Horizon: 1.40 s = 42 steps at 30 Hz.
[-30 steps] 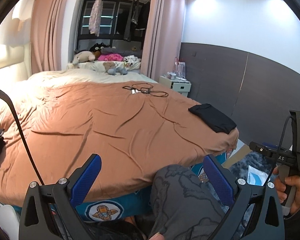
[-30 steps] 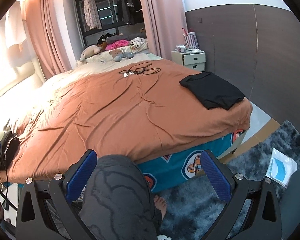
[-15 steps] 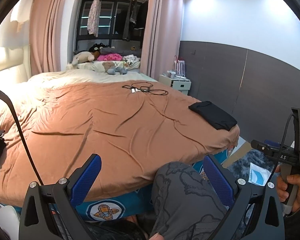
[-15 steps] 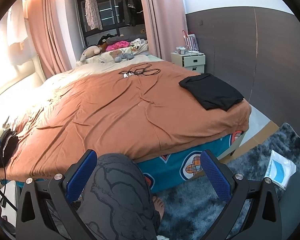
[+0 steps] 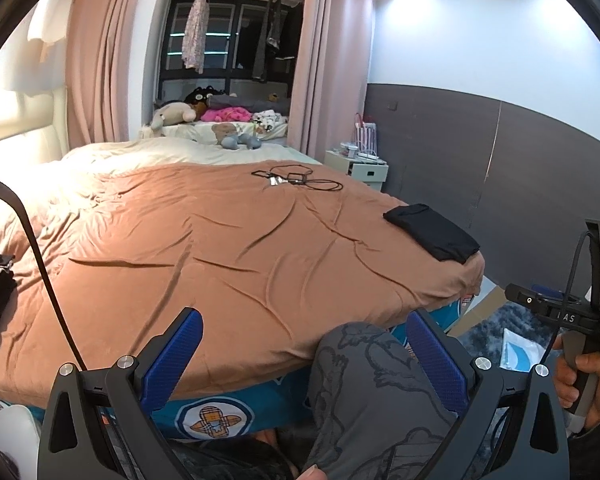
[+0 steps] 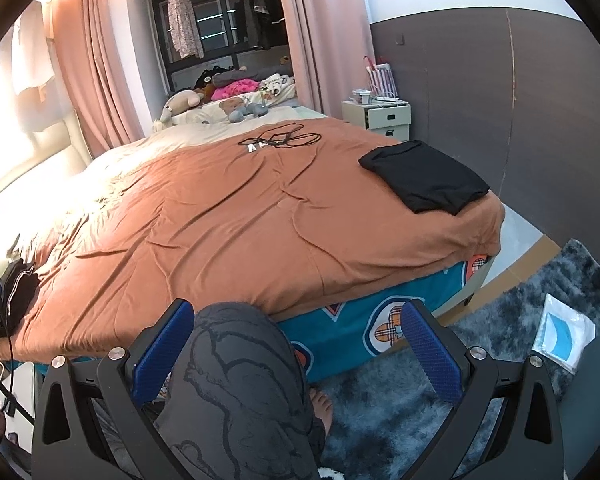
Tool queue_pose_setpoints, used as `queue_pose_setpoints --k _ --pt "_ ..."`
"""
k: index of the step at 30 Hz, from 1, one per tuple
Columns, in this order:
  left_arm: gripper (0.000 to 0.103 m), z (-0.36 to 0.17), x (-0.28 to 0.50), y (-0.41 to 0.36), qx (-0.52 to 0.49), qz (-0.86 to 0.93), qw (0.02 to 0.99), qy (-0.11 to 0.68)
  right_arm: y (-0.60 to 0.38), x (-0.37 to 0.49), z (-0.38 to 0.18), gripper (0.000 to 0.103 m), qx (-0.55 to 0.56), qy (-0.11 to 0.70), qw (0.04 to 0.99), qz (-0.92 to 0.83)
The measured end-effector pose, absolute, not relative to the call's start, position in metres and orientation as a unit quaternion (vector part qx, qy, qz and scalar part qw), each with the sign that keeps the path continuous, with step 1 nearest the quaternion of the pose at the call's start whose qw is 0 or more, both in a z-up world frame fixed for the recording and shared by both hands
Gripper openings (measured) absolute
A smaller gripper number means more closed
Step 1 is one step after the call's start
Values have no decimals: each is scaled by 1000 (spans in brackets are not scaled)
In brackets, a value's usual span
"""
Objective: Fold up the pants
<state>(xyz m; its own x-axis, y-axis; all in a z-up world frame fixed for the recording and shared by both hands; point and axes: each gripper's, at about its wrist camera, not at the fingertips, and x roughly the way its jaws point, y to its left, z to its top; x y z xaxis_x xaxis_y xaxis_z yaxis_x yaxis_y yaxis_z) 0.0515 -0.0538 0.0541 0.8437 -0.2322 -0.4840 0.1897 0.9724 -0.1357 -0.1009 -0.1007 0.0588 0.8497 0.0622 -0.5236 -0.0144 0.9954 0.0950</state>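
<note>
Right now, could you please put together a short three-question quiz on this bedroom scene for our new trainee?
1. True or false: the left tongs and the right tongs are both open and hold nothing.
2. Multiple choice: where does the folded black garment lie? A) on the rug, B) near the right corner of the brown bedspread, C) on the nightstand.
3. Fill in: the tangle lying on the far part of the bedspread, ahead of the stuffed toys, is a bundle of black ____.

Key: 1 true; 2 B; 3 cables.
</note>
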Motion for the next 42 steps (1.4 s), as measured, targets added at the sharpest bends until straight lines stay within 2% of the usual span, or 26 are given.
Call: queue_pose_setpoints --k 42 --pt "103 64 28 -44 -54 -96 964 242 -107 -107 68 103 22 253 967 30"
